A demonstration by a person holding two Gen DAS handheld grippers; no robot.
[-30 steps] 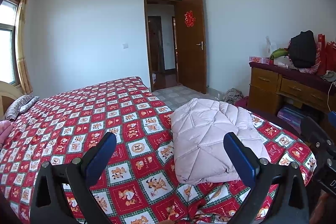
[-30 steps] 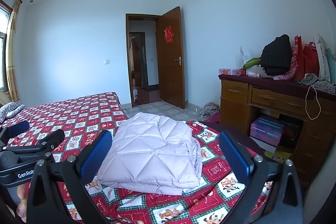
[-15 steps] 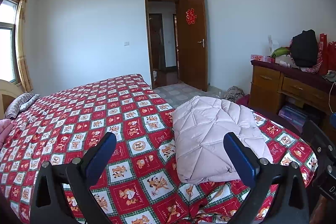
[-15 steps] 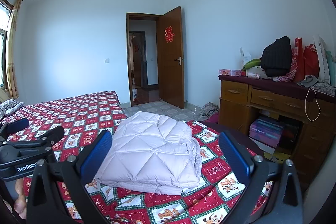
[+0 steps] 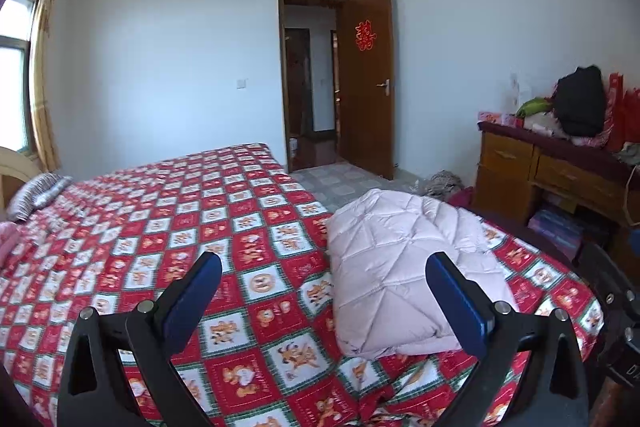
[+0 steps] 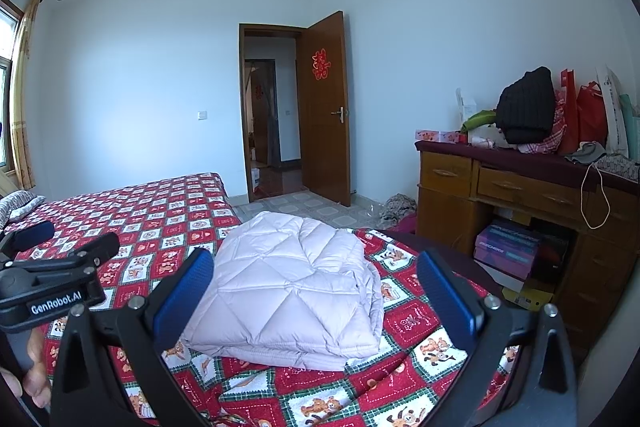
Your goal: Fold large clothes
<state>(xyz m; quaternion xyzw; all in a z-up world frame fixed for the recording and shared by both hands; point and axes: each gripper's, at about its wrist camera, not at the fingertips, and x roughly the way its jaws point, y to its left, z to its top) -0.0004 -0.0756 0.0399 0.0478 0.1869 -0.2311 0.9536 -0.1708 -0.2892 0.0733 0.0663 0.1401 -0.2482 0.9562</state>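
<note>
A pale pink quilted down jacket (image 5: 404,267) lies folded in a flat stack near the foot corner of the bed; it also shows in the right wrist view (image 6: 288,287). My left gripper (image 5: 324,291) is open and empty, held back from the jacket above the bed's near edge. My right gripper (image 6: 316,287) is open and empty, also held back from the jacket, which shows between its blue fingers (image 6: 444,295). The left gripper's body (image 6: 52,279) shows at the left of the right wrist view.
The bed has a red checked cover with cartoon squares (image 5: 168,227). A wooden dresser (image 6: 520,195) piled with bags and clothes stands to the right. A brown door (image 6: 326,107) stands open at the far wall. Pillows (image 5: 36,191) lie at the head of the bed.
Both grippers have stayed open and empty. The left view has drifted slightly; the jacket has not moved.
</note>
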